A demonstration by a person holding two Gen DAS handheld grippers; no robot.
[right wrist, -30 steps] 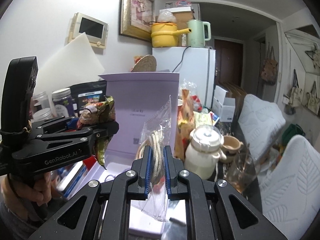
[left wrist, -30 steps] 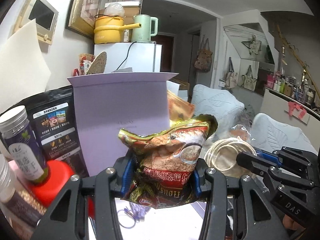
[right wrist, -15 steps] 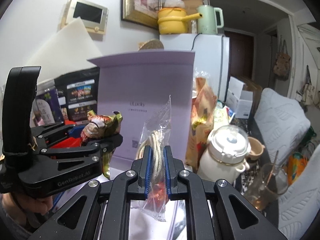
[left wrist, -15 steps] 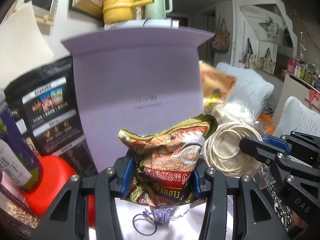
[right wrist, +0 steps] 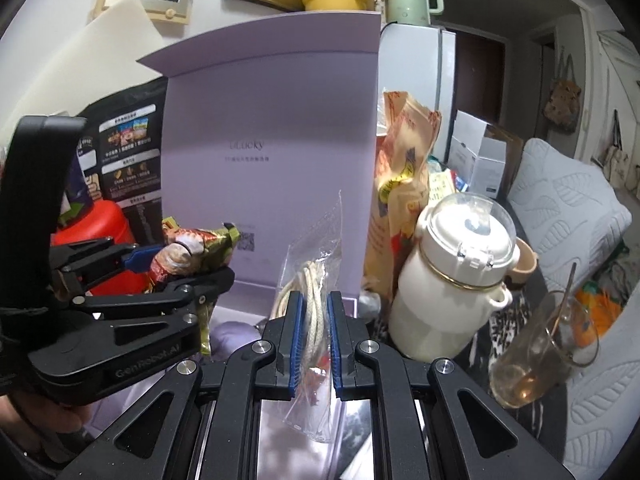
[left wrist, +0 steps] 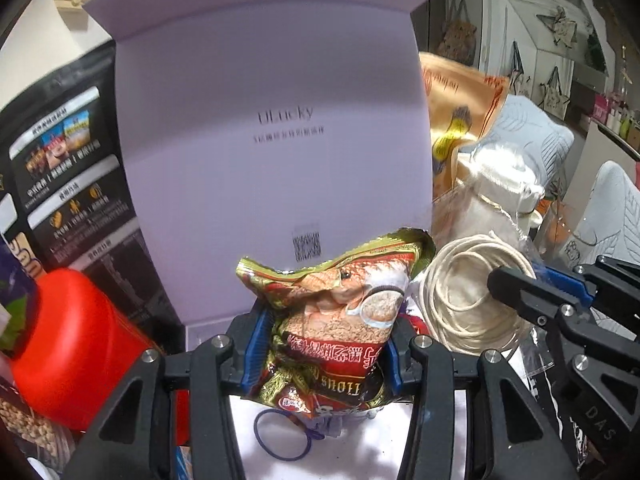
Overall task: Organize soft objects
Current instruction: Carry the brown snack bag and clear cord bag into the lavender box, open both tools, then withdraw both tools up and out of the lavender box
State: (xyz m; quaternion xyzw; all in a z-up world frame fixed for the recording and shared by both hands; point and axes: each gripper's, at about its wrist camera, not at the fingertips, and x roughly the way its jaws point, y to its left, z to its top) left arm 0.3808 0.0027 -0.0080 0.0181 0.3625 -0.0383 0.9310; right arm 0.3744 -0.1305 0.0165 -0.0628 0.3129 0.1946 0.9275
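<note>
- Left wrist view: left hand-held gripper (left wrist: 322, 354) is clamped on a crinkled snack packet (left wrist: 332, 320), held over the floor of the open lilac box (left wrist: 272, 140). A blue hair tie (left wrist: 282, 438) lies under it. To do the drop well, I judge the packet should go low and clear of the tie before the jaws part.
- Right wrist view: right hand-held gripper (right wrist: 313, 340) pinches a clear bag of coiled cord (right wrist: 314, 300) just in front of the box's upright lid. This view alone shows the white kettle (right wrist: 452, 280) and glass cup (right wrist: 540, 356) close on the right, a knock risk; the tie is hidden here.
</note>
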